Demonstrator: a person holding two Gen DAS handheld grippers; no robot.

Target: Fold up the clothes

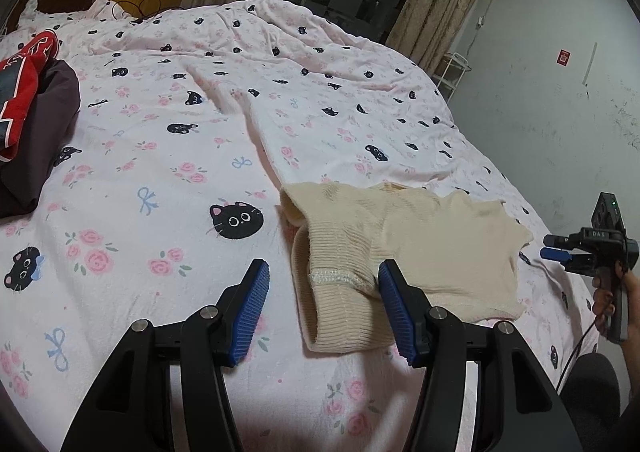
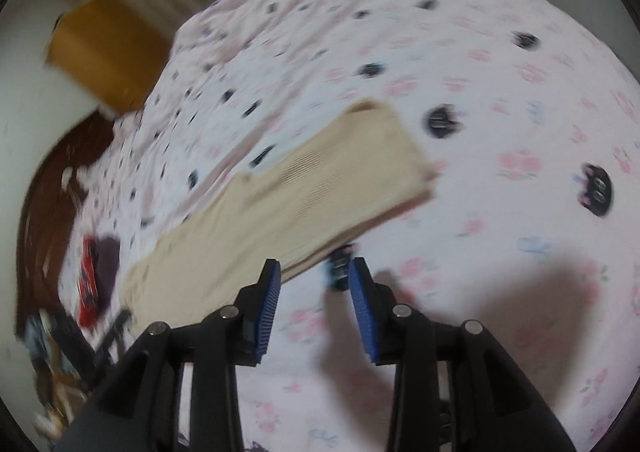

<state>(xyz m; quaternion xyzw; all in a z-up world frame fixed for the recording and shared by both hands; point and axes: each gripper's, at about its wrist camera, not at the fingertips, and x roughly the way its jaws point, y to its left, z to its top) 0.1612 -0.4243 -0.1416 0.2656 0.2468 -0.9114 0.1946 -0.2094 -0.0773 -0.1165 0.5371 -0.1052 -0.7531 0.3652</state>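
While the cream knit top (image 1: 404, 252) lies partly folded on the bed (image 1: 160, 172), between and beyond the left gripper (image 1: 324, 312) fingers, both grippers (right gripper (image 2: 314, 312) blurred) gape empty; next, I judge, comes pinching an edge to fold again.

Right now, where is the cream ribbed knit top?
The cream ribbed knit top lies on the pink cat-print bedsheet, right of centre in the left wrist view, just ahead of the open left claw.
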